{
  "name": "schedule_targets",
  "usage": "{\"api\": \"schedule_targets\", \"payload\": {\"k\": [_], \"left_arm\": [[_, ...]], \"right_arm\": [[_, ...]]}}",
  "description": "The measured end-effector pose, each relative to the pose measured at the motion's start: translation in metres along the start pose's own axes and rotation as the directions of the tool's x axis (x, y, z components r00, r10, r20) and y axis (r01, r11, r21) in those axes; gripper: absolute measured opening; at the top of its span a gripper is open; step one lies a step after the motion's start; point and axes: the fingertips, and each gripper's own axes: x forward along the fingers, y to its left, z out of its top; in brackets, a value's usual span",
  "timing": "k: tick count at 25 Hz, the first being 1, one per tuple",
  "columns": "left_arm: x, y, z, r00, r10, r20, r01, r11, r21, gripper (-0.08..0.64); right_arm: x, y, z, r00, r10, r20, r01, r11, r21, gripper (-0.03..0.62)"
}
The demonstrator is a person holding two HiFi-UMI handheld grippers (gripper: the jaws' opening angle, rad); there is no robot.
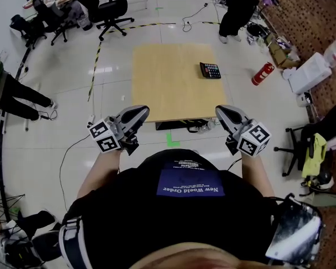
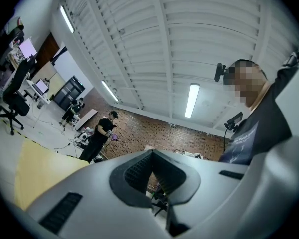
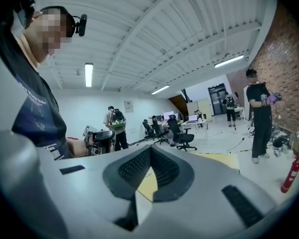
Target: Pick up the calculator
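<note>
The black calculator (image 1: 210, 70) with coloured keys lies on the far right part of the light wooden table (image 1: 168, 88). My left gripper (image 1: 138, 114) and right gripper (image 1: 224, 112) hover side by side just off the table's near edge, close to my body and well short of the calculator. Both have their jaws closed together with nothing between them. In the left gripper view the gripper (image 2: 152, 154) points slightly upward at the ceiling, with a strip of table (image 2: 40, 171) at the left. The right gripper (image 3: 150, 152) looks across the room; the calculator is not visible there.
A red fire extinguisher (image 1: 262, 74) lies on the floor right of the table. A person in black (image 1: 235, 10) stands beyond the far right corner. Office chairs (image 1: 112, 13) stand far left, and cables and clutter line the brick wall at right.
</note>
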Motion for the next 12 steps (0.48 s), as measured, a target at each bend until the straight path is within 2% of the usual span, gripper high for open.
{"api": "schedule_targets", "payload": {"k": [6, 12], "left_arm": [[0.073, 0.045, -0.001, 0.997, 0.079, 0.000, -0.079, 0.996, 0.029, 0.002], [0.152, 0.075, 0.001, 0.978, 0.207, 0.037, -0.207, 0.978, 0.008, 0.002]], "right_arm": [[0.017, -0.095, 0.008, 0.996, 0.091, 0.023, -0.092, 0.996, 0.000, -0.015], [0.033, -0.200, 0.028, 0.974, 0.225, 0.000, -0.225, 0.974, -0.013, -0.015]]}}
